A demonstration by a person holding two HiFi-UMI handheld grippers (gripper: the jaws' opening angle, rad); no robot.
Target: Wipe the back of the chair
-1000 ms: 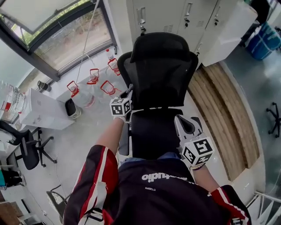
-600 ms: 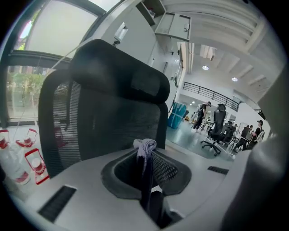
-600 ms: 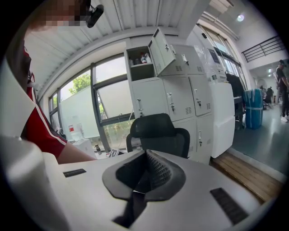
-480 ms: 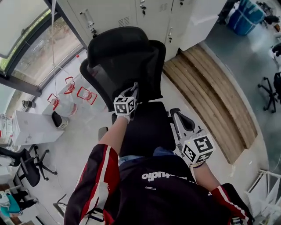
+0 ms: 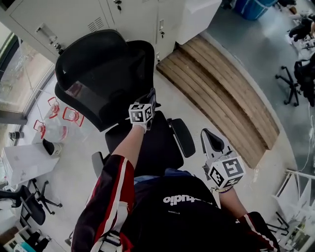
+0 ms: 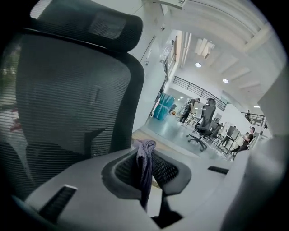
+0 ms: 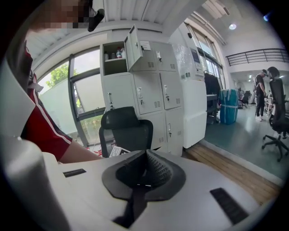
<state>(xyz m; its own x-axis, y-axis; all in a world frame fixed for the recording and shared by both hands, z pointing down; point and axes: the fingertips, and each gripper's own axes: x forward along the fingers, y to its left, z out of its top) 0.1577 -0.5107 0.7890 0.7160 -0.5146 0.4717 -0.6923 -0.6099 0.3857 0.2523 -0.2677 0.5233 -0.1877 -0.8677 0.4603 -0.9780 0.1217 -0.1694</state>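
Note:
A black office chair with a mesh back (image 5: 106, 81) and a headrest stands on the floor at the upper left of the head view. My left gripper (image 5: 149, 98) is at the right edge of that back, close to the mesh or touching it. In the left gripper view it (image 6: 145, 164) is shut on a small purple-grey cloth (image 6: 145, 151), with the mesh back (image 6: 67, 103) close at the left. My right gripper (image 5: 210, 140) hangs apart, to the right of the chair's armrest (image 5: 183, 136). Its jaws (image 7: 144, 169) are shut with nothing between them, and the chair (image 7: 126, 128) shows beyond.
White lockers (image 5: 98, 15) stand behind the chair and a wooden plank platform (image 5: 221, 93) lies to its right. Water jugs with red handles (image 5: 64, 118) and a white desk (image 5: 24, 162) are at the left. Other office chairs (image 5: 290, 78) and people (image 6: 192, 108) are farther off.
The chair has swung left and turned in the head view. My left gripper has stayed at the back's edge with the cloth. The right gripper has drifted slightly down and right.

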